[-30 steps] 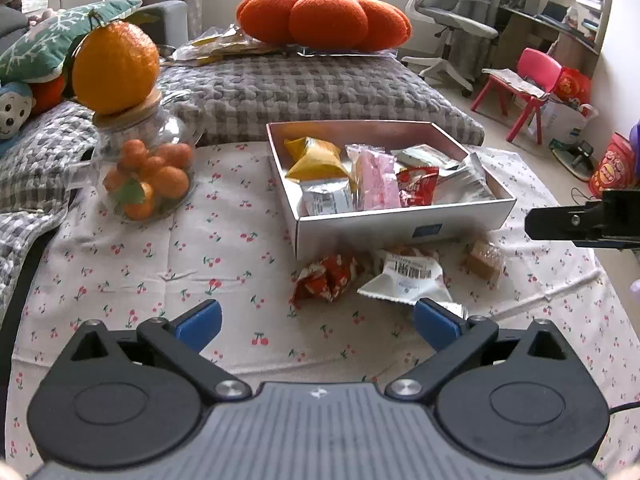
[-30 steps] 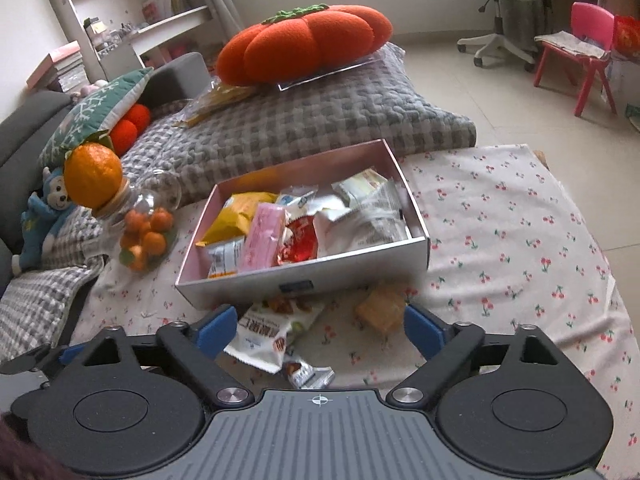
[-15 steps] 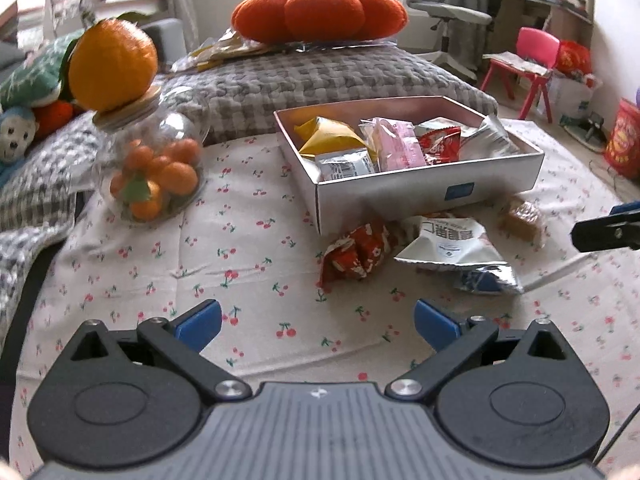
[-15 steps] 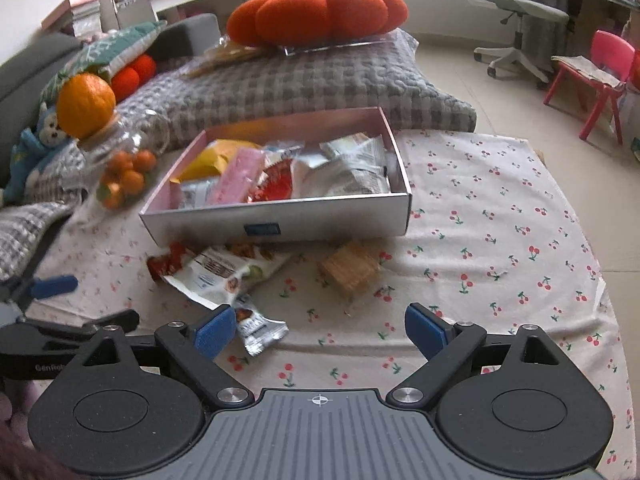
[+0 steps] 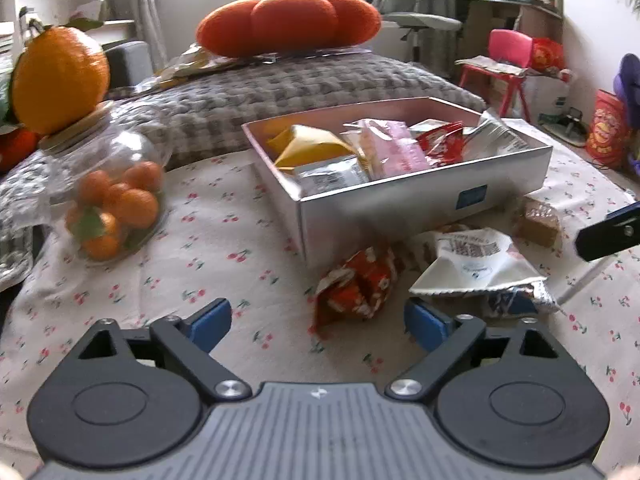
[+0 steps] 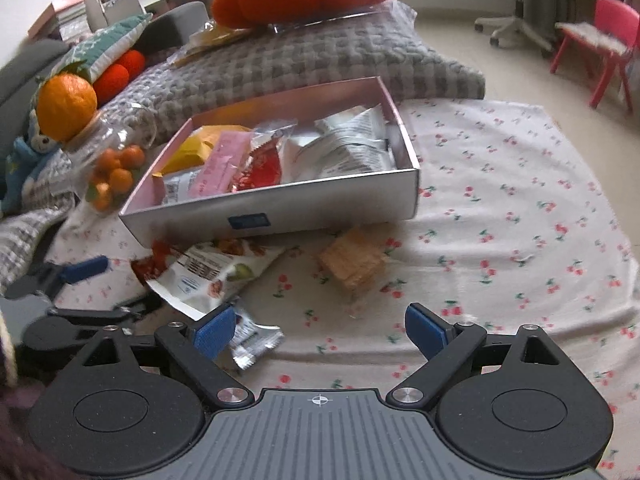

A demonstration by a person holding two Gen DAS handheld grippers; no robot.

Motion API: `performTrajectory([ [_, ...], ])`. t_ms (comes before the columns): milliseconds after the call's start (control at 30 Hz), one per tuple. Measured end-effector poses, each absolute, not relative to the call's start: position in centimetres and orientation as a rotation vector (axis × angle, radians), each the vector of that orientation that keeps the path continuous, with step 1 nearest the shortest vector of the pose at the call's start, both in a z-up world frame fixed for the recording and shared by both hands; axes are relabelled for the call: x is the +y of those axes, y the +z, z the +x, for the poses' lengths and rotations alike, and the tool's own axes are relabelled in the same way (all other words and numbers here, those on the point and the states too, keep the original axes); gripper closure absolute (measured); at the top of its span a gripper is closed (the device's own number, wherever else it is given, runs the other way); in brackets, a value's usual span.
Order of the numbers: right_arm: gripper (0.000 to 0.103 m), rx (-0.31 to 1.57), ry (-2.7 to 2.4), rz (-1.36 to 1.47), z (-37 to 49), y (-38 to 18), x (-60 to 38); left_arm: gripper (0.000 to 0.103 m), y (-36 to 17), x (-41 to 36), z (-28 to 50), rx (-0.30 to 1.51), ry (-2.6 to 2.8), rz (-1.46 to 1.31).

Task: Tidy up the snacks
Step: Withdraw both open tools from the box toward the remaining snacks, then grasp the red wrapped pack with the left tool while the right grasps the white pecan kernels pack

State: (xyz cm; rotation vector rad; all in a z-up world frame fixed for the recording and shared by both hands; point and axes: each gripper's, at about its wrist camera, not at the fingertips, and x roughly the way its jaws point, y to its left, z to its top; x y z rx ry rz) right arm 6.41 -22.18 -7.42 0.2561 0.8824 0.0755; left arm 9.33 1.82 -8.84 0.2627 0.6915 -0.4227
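Note:
An open white box [image 5: 420, 196] [image 6: 280, 208] holds several snack packets on the cherry-print cloth. In front of it lie a red packet [image 5: 356, 284] [image 6: 154, 260], a white packet [image 5: 476, 264] [image 6: 212, 272], a small silver packet [image 5: 516, 304] [image 6: 252, 338] and a brown cracker pack [image 5: 538, 220] [image 6: 354, 260]. My left gripper [image 5: 318, 320] hangs low just before the red packet. Its jaws are closing and touch nothing. My right gripper [image 6: 318, 328] stands open before the cracker pack, with its left fingertip over the silver packet.
A glass jar of small oranges [image 5: 112, 208] with a big orange [image 5: 60, 80] on its lid stands at the left. Behind the box lie a grey cushion [image 5: 280, 92] and an orange pumpkin pillow [image 5: 288, 24]. A pink chair [image 5: 508, 60] stands on the floor.
Both grippers have come down and nearer to the loose packets in front of the box. The left jaws have narrowed a little.

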Motion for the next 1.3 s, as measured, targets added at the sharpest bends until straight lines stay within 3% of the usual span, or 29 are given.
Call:
performTrajectory([
  [300, 0.009, 0.903, 0.144, 0.399, 9.6, -7.6, -19.7, 0.038, -9.7, 0.3, 9.9, 0.700, -0.491, 0.294],
  [500, 0.010, 0.923, 0.137, 0.474, 11.5, -8.9, -17.9, 0.063, -9.7, 0.3, 10.0, 0.709, -0.520, 0.272],
  [667, 0.018, 0.918, 0.099, 0.470, 12.0, -9.9, -17.1, 0.066, -9.6, 0.3, 9.5, 0.697, -0.522, 0.294],
  [700, 0.032, 0.906, 0.101, 0.456, 12.0, -9.9, -16.9, 0.066, -9.6, 0.4, 9.4, 0.696, -0.524, 0.298],
  [933, 0.056, 0.893, 0.158, 0.430, 11.4, -9.5, -17.6, 0.067, -9.5, 1.1, 8.2, 0.698, -0.562, 0.334],
  [1300, 0.055, 0.949, 0.218, 0.363, 9.3, -9.0, -19.3, 0.064, -9.3, 1.8, 6.0, 0.734, -0.613, 0.373],
])
